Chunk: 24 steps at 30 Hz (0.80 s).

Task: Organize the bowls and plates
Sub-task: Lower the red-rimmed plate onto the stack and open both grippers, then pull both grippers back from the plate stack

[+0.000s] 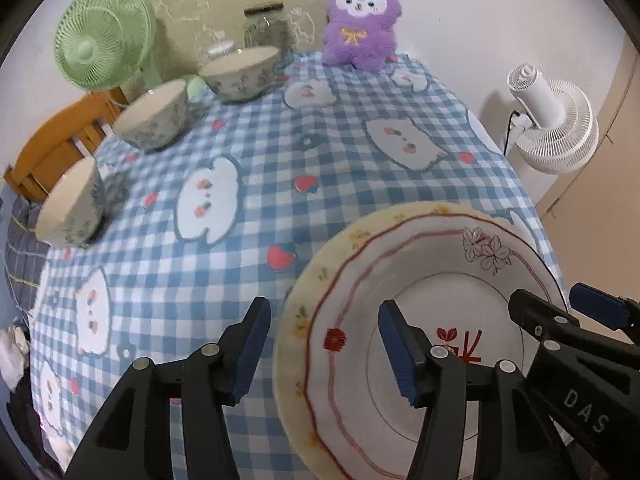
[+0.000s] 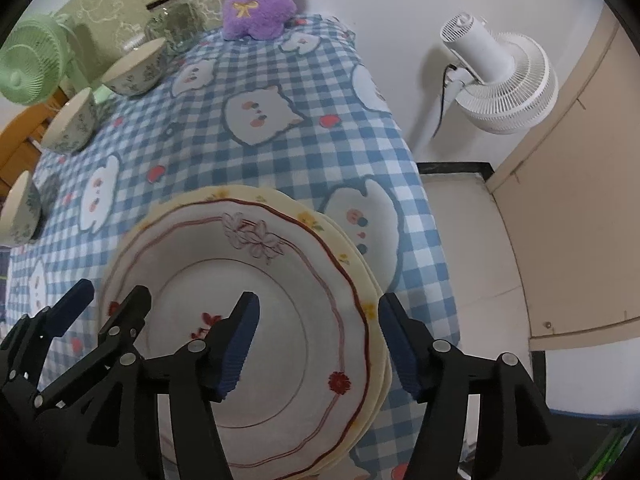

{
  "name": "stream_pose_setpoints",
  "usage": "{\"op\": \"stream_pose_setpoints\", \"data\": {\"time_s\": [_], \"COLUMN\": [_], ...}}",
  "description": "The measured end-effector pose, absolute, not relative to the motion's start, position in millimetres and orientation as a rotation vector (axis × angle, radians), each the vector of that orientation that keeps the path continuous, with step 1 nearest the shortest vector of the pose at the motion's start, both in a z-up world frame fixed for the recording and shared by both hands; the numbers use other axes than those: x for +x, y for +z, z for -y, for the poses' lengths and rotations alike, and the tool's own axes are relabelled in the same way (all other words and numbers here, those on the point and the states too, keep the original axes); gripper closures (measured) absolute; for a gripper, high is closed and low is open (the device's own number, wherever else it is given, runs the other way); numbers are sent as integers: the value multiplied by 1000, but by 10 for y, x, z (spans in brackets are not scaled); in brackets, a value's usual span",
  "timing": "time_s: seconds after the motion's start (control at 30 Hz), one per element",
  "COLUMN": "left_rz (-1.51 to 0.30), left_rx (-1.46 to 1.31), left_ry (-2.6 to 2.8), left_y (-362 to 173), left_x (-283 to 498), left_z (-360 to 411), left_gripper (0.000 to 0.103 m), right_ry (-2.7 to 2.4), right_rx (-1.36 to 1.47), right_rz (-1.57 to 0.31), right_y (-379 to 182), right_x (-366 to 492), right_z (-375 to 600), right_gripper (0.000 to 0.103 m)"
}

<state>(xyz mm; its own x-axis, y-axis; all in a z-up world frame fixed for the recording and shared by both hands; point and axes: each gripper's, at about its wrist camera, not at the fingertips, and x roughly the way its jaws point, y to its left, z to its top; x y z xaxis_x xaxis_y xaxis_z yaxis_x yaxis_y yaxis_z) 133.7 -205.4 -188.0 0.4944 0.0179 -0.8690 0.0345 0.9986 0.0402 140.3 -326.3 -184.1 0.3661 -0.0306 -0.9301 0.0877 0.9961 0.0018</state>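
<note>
Plates (image 2: 280, 280) sit stacked at the table's (image 1: 360, 112) near edge, close to falling off if I bump them. Three bowls (image 1: 154, 120) wait far left. My left gripper (image 1: 324, 344) and right gripper (image 2: 318, 340) are open around the rims, gripping nothing.

A home: checked tablecloth (image 1: 248, 128) (cartoon cats), plush toy (image 1: 361, 22), fans.

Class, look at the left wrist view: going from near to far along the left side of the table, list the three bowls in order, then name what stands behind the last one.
Nearest bowl → middle bowl → far bowl → glass jar.
</note>
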Motion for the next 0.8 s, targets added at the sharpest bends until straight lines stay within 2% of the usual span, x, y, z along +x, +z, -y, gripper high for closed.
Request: {"op": "stream_pose_setpoints", "data": {"time_s": [0.3, 0.47, 0.6, 0.8], "left_rz": [-1019, -991, -976, -954], "left_rx": [5, 1, 12, 2], "left_ry": [-19, -15, -27, -27], "left_y": [-1509, -1290, -1159, -972], "left_x": [1292, 1241, 1193, 1117], "left_z": [1920, 1855, 1841, 1796], "left_gripper": [37, 28, 26, 23], "right_ry": [-25, 6, 28, 73], "right_rx": [75, 62, 62, 29], "right_rz": [-1112, -1055, -1022, -984], "right_y": [-1450, -1161, -984, -775], "right_x": [1363, 1327, 1287, 1200], "right_z": [3237, 3177, 3142, 3033], "right_gripper": [37, 37, 37, 30]}}
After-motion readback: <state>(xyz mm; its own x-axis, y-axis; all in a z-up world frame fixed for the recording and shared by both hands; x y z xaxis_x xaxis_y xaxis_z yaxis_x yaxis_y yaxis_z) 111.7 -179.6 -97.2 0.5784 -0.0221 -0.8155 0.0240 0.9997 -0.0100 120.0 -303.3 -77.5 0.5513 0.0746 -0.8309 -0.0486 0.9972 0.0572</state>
